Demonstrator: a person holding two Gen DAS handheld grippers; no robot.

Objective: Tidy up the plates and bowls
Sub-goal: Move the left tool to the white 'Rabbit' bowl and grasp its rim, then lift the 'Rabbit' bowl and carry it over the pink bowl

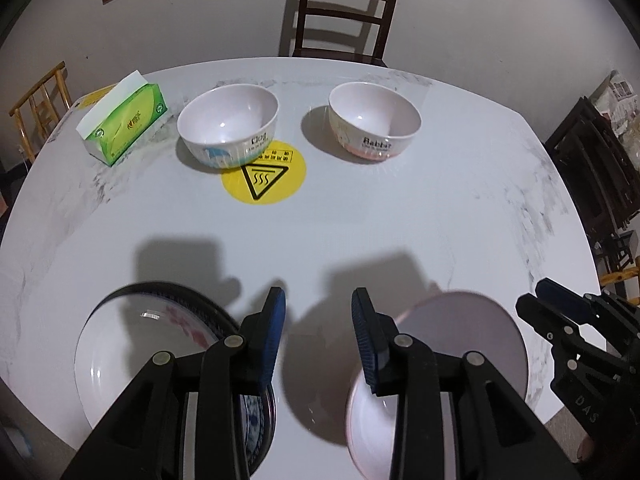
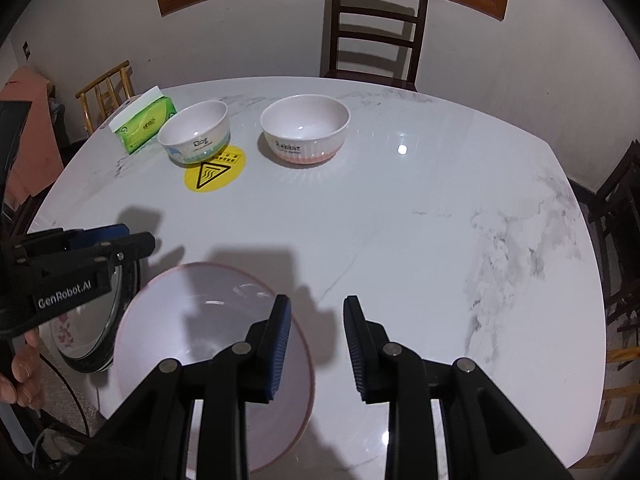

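Note:
Two bowls stand at the far side of the white marble table (image 1: pixel 340 232): a blue-patterned "Dog" bowl (image 1: pixel 228 124) (image 2: pixel 196 134) on the left and a pink "Rabbit" bowl (image 1: pixel 374 120) (image 2: pixel 304 132) on the right. Near the front edge lie a white plate with a dark rim (image 1: pixel 148 344) (image 2: pixel 80 336) on the left and a pink-rimmed plate (image 1: pixel 472 336) (image 2: pixel 200 336) on the right. My left gripper (image 1: pixel 318 316) is open and empty above the gap between the plates. My right gripper (image 2: pixel 316 320) is open and empty at the pink plate's right edge.
A green tissue box (image 1: pixel 124 128) (image 2: pixel 144 124) sits at the table's far left. A yellow hot-surface sticker (image 1: pixel 266 178) (image 2: pixel 214 174) lies before the Dog bowl. A dark chair (image 1: pixel 344 12) (image 2: pixel 372 32) stands behind the table. The right gripper also shows in the left wrist view (image 1: pixel 560 312).

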